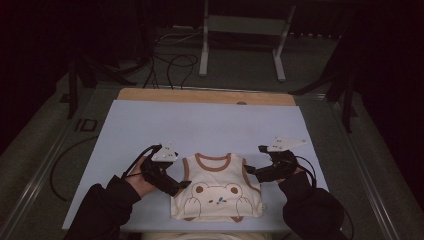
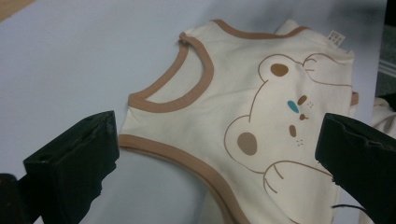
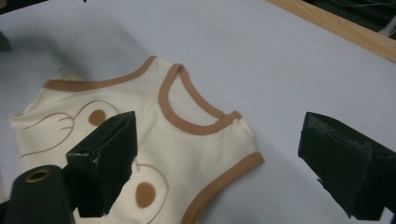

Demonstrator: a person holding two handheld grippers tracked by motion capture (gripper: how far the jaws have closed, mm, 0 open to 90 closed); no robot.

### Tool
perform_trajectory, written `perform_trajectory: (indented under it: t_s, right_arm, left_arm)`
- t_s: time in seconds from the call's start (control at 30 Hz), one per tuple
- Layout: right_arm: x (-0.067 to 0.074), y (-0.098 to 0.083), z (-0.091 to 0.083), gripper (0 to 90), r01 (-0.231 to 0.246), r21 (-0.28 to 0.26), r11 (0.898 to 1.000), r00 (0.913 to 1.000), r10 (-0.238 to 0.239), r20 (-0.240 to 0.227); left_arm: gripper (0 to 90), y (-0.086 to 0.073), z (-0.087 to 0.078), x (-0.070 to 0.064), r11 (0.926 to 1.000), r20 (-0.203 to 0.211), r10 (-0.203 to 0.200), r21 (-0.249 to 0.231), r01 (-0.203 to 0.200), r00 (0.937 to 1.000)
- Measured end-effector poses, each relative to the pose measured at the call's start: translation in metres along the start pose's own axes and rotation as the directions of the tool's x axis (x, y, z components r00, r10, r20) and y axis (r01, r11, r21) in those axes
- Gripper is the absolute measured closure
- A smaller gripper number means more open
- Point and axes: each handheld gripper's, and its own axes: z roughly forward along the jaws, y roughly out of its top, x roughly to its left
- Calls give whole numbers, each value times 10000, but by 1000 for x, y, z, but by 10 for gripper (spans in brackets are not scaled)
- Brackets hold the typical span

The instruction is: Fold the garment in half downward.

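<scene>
Cream bear vest (image 1: 216,192) flat between left gripper (image 1: 181,187) and right gripper (image 1: 248,170).

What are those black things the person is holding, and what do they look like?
They are handheld grippers. The left gripper and right gripper are black, each with two blocky black jaws, a pale three-cornered plate on top and a black cable trailing off. The person wears dark long sleeves.

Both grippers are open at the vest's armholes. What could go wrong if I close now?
The left gripper straddles the brown armhole trim of the vest, so it might pinch a single layer. The right gripper sits at the shoulder corner and may slip off. The vest's hem lies near the table edge and could slide over.
</scene>
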Motion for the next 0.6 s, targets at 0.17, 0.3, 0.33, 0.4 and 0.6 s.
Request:
perform_trajectory:
  t_s: [0.17, 0.3, 0.33, 0.4, 0.6]
  right_arm:
    - [-7, 3, 13, 110, 10, 164, 9999, 9999, -8, -121]
    - [-12, 2, 25, 108, -272, 325, 9991, 9994, 279, -213]
    - [-13, 2, 27, 104, -388, 407, 9984, 9990, 396, -191]
    - [-17, 0, 34, 104, -564, 422, 9975, 9981, 574, -226]
    - [-27, -2, 48, 125, -940, 777, 9925, 9955, 931, 147]
  left_arm:
    - [4, 6, 10, 3, 9999, 138, 138, 57, -138, 9998]
    - [4, 5, 21, 8, 9995, 422, 287, 119, -293, 9987]
    - [4, 4, 24, 10, 9994, 397, 268, 230, -277, 9989]
    - [4, 3, 32, 17, 9988, 390, 249, 404, -265, 9989]
    - [12, -2, 42, 32, 9990, 366, -206, 414, 191, 9991]
